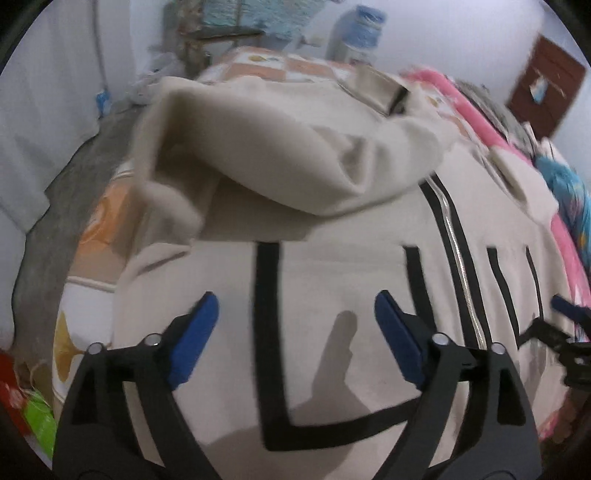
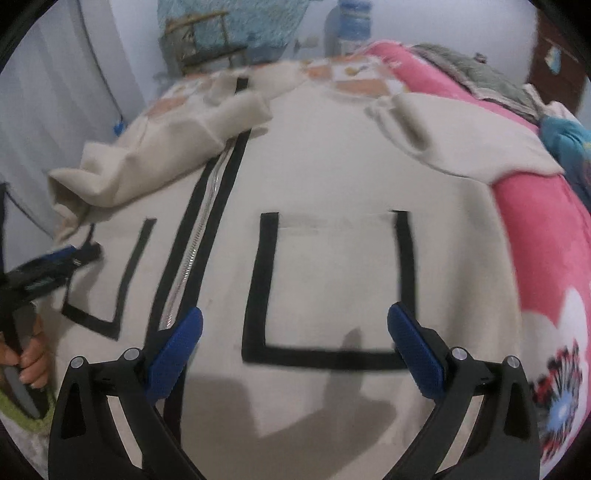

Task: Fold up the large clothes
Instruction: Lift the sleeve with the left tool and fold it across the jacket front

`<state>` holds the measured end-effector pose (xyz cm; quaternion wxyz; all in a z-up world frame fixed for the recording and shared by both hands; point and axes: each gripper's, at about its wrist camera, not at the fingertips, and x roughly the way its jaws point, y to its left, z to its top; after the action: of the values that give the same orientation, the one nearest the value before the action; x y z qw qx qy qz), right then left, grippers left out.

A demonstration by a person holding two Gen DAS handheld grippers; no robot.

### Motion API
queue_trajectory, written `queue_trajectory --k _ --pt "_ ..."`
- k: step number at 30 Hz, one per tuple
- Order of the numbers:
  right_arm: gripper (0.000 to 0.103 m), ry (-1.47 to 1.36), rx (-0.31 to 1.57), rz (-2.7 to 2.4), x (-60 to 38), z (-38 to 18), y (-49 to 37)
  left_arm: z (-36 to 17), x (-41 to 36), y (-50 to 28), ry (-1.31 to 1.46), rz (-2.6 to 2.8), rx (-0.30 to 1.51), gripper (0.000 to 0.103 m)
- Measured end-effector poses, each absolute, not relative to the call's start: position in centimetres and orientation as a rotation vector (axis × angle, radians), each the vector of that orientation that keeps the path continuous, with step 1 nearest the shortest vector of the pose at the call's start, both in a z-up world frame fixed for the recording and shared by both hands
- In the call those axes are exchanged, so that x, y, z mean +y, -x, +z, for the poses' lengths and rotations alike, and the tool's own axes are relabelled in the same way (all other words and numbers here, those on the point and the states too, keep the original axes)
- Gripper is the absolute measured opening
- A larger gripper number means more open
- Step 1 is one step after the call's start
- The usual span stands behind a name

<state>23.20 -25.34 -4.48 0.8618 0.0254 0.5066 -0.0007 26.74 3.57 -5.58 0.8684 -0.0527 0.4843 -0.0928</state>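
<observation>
Cream jacket flat on bed, zipper running near to far. Unfolded sleeve far right, nearer right gripper. Left gripper and right both open, empty.

1. The folded-over sleeve hid the upper left part of the cream jacket beneath it.
2. The right hand-held gripper was cut off by the left wrist view's right edge.
3. The bottle behind the bed was blurred and cropped at the top.
4. The jacket's hem lay out of sight behind both grippers' black frames.
</observation>
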Motion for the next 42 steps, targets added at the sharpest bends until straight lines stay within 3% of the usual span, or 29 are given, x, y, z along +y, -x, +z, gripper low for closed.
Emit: queue_trajectory --k 5,10,15,18,26,35,42 --pt "0.098 0.009 1.134 0.009 -24.2 -6.8 -25.8 -5.2 4.7 -27.0 0.153 -0.205 0.99 0.095" --pt "0.098 0.028 1.244 0.056 -23.6 -6.5 -26.9 -5.5 4.2 -26.1 0.097 -0.232 0.93 0.095" --pt "0.098 -0.123 1.155 0.148 -22.8 0.0 -32.6 -5.7 2.8 -25.7 -0.021 -0.232 0.932 0.095" --pt "0.098 -0.072 1.093 0.102 -21.0 1.7 -38.2 -6.0 2.0 -25.7 -0.092 -0.206 0.944 0.095" --pt "0.098 0.162 1.119 0.048 -14.7 -2.0 -48.2 -5.9 2.2 -25.7 -0.09 -0.204 0.943 0.095" --pt "0.098 0.279 1.105 -0.015 -20.8 -2.3 -39.4 -5.9 2.3 -25.6 -0.09 -0.206 0.943 0.095" --pt "0.098 -0.01 1.132 -0.007 -27.6 -0.6 -34.0 -5.9 2.3 -25.6 -0.09 -0.205 0.943 0.095"
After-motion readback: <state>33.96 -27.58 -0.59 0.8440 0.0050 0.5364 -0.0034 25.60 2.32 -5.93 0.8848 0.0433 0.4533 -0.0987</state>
